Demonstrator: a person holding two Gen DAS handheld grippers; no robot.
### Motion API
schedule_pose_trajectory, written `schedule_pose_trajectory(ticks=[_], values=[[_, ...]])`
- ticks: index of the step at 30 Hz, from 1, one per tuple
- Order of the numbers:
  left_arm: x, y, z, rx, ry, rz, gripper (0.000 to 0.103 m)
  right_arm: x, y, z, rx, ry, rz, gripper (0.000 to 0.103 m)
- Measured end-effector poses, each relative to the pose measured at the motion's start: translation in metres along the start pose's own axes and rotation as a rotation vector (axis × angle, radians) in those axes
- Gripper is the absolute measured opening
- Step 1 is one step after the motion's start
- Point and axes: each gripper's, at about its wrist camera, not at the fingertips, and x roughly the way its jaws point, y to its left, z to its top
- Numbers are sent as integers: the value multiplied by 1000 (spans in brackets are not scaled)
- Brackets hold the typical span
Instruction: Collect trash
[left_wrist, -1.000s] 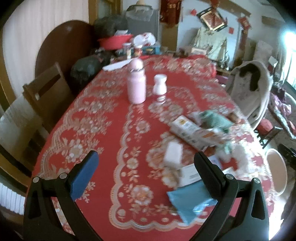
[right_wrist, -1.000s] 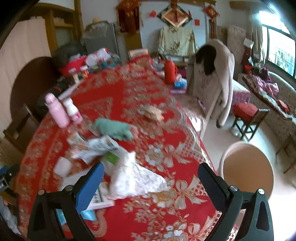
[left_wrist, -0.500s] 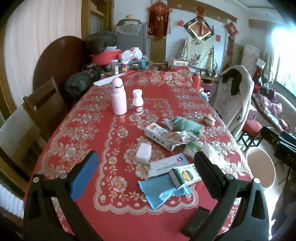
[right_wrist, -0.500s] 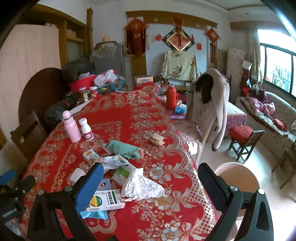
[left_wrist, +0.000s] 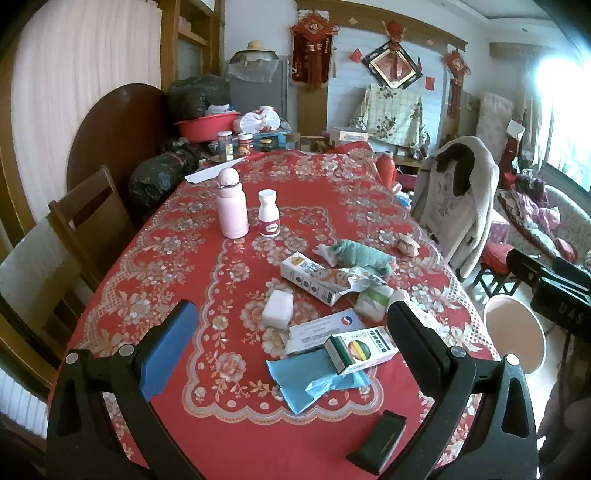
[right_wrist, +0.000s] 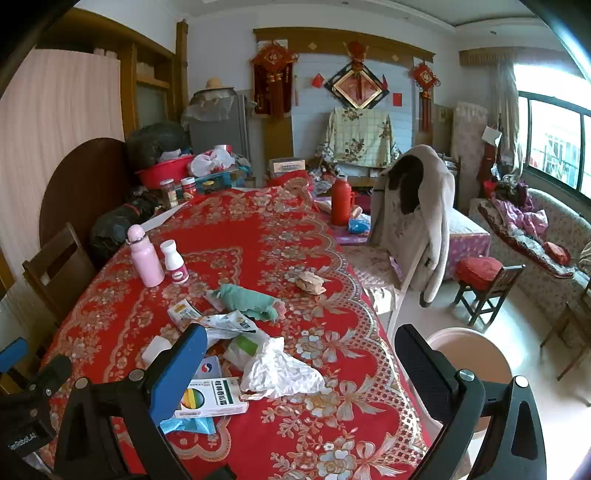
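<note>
Trash lies on the near part of the red tablecloth (left_wrist: 177, 266): a blue wrapper (left_wrist: 314, 380), a small medicine box (left_wrist: 360, 349), a white leaflet (left_wrist: 317, 328), a torn carton (left_wrist: 314, 278), a teal cloth (left_wrist: 360, 253) and a crumpled white plastic bag (right_wrist: 280, 373). A beige bin (right_wrist: 476, 365) stands on the floor right of the table. My left gripper (left_wrist: 291, 347) is open and empty above the near edge. My right gripper (right_wrist: 299, 363) is open and empty above the bag.
A pink bottle (left_wrist: 231, 206) and a white pill bottle (left_wrist: 269, 218) stand mid-table. A black flat object (left_wrist: 380, 441) lies at the near edge. A wooden chair (left_wrist: 88, 225) is left, a coat-draped chair (right_wrist: 417, 221) right. Clutter fills the far end.
Both grippers have pulled back and risen from the table, so more of the table and room shows. Both stay open and empty.
</note>
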Motion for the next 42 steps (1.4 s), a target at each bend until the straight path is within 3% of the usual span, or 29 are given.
schedule_pose_trajectory(ticks=[42], values=[[15,7,5,-35,34,26,102,8,4,-2,-5,35,12,101]])
